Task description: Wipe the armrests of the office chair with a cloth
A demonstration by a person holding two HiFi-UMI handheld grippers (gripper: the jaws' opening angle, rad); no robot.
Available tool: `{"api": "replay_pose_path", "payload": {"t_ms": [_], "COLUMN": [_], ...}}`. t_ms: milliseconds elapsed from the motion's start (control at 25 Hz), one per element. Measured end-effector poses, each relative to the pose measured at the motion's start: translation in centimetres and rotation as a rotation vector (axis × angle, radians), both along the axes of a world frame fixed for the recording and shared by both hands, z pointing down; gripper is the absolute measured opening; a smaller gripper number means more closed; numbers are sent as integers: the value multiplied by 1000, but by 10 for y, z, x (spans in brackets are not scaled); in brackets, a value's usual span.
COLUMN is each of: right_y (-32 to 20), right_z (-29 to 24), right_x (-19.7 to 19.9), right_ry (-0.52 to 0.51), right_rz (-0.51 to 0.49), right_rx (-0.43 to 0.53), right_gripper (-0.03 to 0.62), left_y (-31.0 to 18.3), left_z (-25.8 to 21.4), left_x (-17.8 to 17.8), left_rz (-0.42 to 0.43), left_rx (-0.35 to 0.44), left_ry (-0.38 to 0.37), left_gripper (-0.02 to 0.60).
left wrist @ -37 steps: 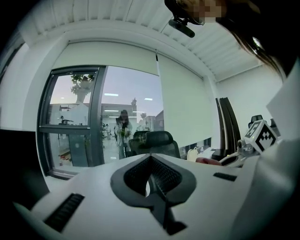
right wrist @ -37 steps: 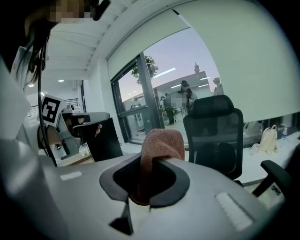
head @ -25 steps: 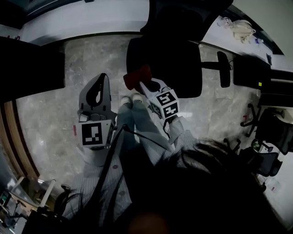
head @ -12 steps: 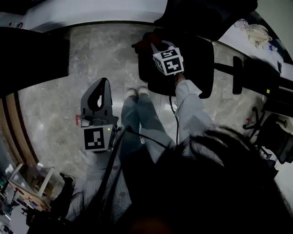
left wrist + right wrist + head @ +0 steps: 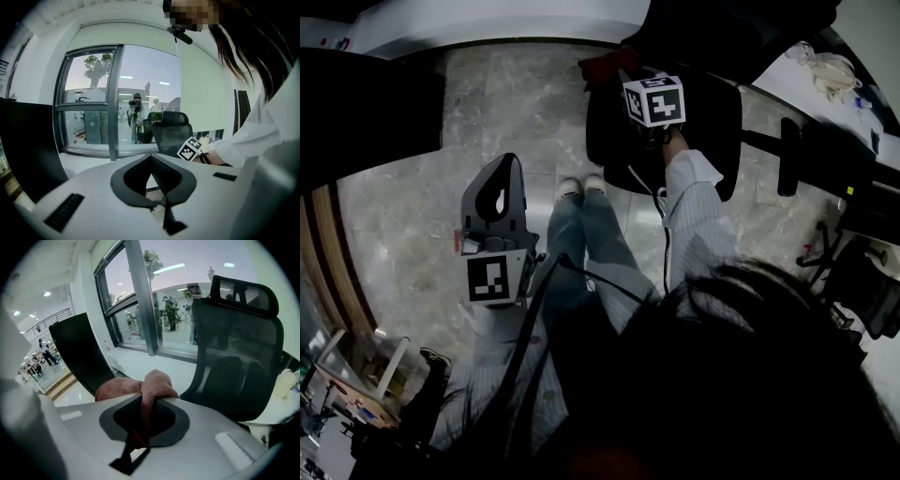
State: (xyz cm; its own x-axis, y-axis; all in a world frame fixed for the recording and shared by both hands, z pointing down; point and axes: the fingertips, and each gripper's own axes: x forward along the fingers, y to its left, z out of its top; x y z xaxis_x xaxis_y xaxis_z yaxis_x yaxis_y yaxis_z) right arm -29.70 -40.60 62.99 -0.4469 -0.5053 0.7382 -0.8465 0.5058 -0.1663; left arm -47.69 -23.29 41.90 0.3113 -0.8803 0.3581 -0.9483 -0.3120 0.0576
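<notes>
A black mesh office chair [image 5: 675, 141] stands ahead of the person's feet, and it also fills the right gripper view [image 5: 234, 348]. One black armrest [image 5: 787, 155] shows on the chair's right side. My right gripper [image 5: 619, 75] is shut on a dull red cloth [image 5: 602, 64], held over the seat's far left edge. In the right gripper view the cloth [image 5: 157, 383] bulges out of the pinched jaws of the right gripper [image 5: 149, 398]. My left gripper [image 5: 506, 164] hangs over the floor left of the legs. Its jaws meet with nothing between them, as the left gripper view shows [image 5: 151, 158].
A dark desk or partition [image 5: 366, 112] lies at the left and a white wall base [image 5: 487, 28] runs along the top. More chairs and their wheeled bases [image 5: 853, 281] crowd the right side. Grey marble floor [image 5: 412, 234] spreads under the left gripper.
The right gripper has carried the cloth from beside the legs up and away to the chair's far left edge. The left gripper has barely moved.
</notes>
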Motion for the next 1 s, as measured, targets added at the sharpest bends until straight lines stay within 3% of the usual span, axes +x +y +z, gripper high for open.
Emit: {"api": "replay_pose_path", "payload": {"t_ms": [320,520,680,800,1000], "right_y": [168,215,177,115,14], "right_z": [-18,-27,-18,-9,8], "right_x": [-16,-15,-3,1,1], "right_ry": [-124,-140,-65,-20,87], "right_rz": [-188,-236,-229,-182,-100], "right_rx": [-74,-99,-55,-17,-1], "right_gripper": [35,35,35,35,34], "left_y": [-18,-24,-23,-15,-14], "left_z": [-10,-14,-12,0,0], "left_x": [22,31,28,12,-19], "left_rz": [49,50,29,27,-28], "left_rx": [26,50,43,3,-4], "left_ry": [34,56,57,18,22], "left_gripper": [3,4,4,3,4]}}
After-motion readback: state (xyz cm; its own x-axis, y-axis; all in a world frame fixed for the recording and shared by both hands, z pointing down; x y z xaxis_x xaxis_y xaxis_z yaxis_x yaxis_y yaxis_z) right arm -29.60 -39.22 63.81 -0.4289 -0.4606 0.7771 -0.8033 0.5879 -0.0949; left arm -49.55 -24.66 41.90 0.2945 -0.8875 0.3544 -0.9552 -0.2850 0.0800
